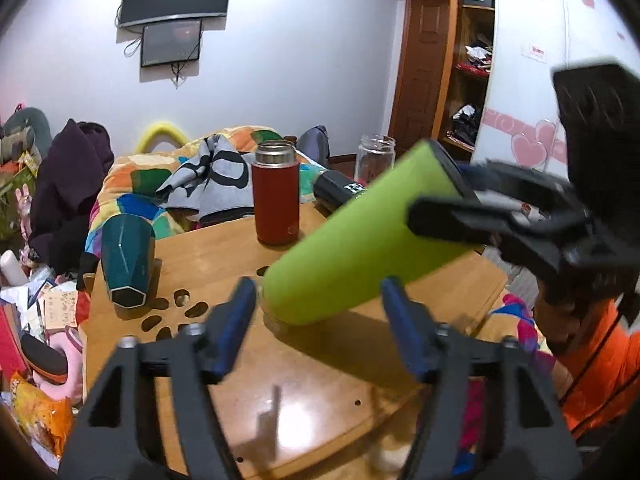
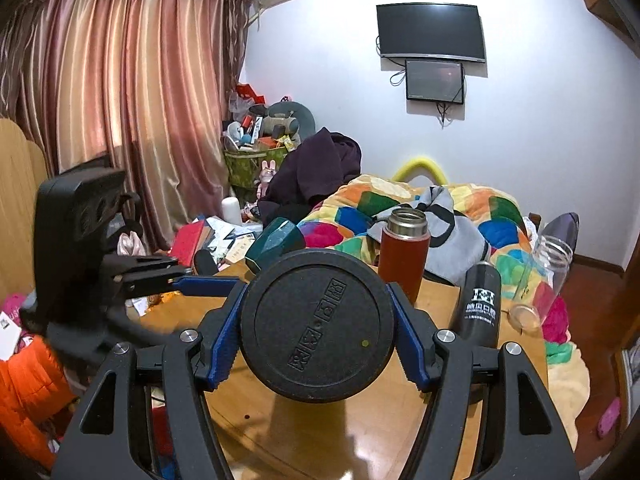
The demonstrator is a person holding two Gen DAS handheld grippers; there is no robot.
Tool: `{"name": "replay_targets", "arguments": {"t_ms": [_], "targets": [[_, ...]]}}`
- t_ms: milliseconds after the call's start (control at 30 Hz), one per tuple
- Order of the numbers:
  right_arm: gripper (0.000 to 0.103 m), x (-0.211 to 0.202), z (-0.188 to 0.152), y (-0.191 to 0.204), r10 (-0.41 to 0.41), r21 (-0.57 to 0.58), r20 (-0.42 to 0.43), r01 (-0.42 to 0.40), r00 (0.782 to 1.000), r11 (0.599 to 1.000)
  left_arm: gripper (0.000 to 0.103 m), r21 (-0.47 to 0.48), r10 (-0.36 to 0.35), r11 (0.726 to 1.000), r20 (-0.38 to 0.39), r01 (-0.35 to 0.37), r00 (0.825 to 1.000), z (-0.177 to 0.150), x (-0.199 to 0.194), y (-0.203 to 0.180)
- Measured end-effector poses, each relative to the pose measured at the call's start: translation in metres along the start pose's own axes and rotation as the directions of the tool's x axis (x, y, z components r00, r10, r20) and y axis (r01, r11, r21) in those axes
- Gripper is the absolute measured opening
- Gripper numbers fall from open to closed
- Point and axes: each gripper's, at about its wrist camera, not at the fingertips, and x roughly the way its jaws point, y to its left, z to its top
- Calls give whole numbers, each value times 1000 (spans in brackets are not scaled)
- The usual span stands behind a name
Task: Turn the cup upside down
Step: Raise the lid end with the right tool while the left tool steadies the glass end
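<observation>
Wooden table (image 1: 320, 380) carries a red flask (image 1: 276, 196) near its far edge and a dark green cup (image 1: 126, 260) at its left edge. Green cup (image 1: 360, 244) is tilted above the table's middle, clamped near its black base by the right gripper (image 2: 318, 330). Left gripper (image 1: 318, 320) is spread wide, holding nothing.

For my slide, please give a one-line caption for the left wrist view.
Right claw holds the green cup tilted above the wooden table; left claw is open.
</observation>
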Motion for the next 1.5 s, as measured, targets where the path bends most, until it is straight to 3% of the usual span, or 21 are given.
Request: {"name": "replay_targets", "arguments": {"t_ms": [200, 467, 700, 867, 1200, 1500], "targets": [[63, 4, 3, 7, -12, -35, -16, 12, 1000, 999, 77, 30, -17, 999, -1, 17, 1000, -1, 24, -13], [63, 2, 4, 1, -20, -40, -30, 18, 999, 999, 84, 100, -18, 995, 86, 9, 996, 6, 44, -30], [66, -16, 6, -9, 51, -8, 4, -51, 999, 999, 79, 133, 19, 991, 88, -30, 996, 9, 51, -37], [70, -29, 2, -12, 25, -12, 34, -25, 999, 1000, 74, 115, 29, 993, 90, -39, 995, 17, 50, -33], [71, -26, -10, -36, 3, 65, 12, -4, 1000, 998, 67, 101, 28, 994, 69, -35, 997, 26, 46, -30], [71, -23, -15, -46, -17, 84, 1, 17, 1000, 996, 65, 49, -9, 999, -27, 11, 1000, 44, 49, -18]]}}
